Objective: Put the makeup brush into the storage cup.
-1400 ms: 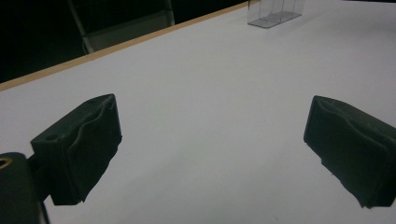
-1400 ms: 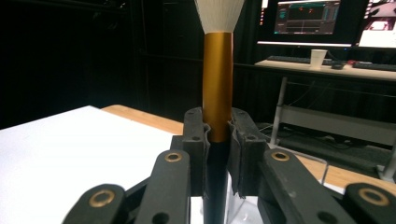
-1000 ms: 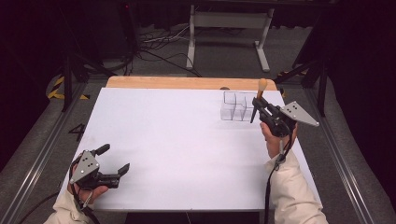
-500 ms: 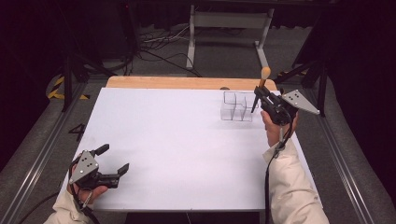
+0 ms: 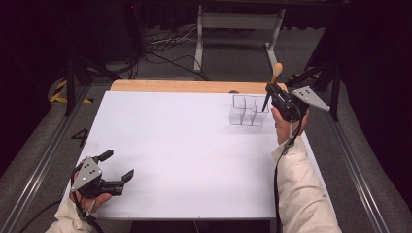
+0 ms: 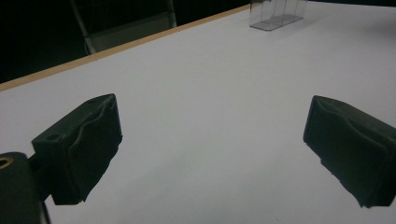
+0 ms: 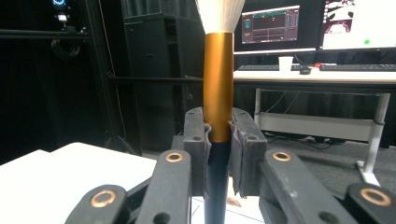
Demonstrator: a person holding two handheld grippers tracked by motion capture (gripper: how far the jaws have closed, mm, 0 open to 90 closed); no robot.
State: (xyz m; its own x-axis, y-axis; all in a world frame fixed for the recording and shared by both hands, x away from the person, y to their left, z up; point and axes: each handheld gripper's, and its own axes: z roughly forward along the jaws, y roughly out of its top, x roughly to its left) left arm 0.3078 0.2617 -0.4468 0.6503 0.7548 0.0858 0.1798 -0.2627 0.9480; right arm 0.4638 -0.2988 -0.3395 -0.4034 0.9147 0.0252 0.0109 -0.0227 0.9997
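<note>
My right gripper (image 5: 270,90) is shut on a makeup brush (image 7: 218,98) with a gold ferrule, dark handle and pale bristles. In the high view the brush (image 5: 273,82) stands nearly upright, bristles up, its handle's lower end over the clear plastic compartment box (image 5: 248,110) at the table's back right. The right gripper (image 7: 218,140) clamps the brush where ferrule meets handle. My left gripper (image 5: 116,166) rests open near the table's front left corner; its jaws stand wide apart over bare white tabletop, and the left gripper (image 6: 212,154) has the clear box (image 6: 276,13) far ahead.
The white table (image 5: 170,145) has a wooden strip (image 5: 170,86) along its far edge. Beyond it stand a white desk frame (image 5: 238,24) and floor cables. The right gripper view looks toward a desk (image 7: 317,77) with monitors (image 7: 273,23).
The right gripper has risen and shifted back and right with the brush, tilting it more upright above the clear box. The left gripper has stayed put.
</note>
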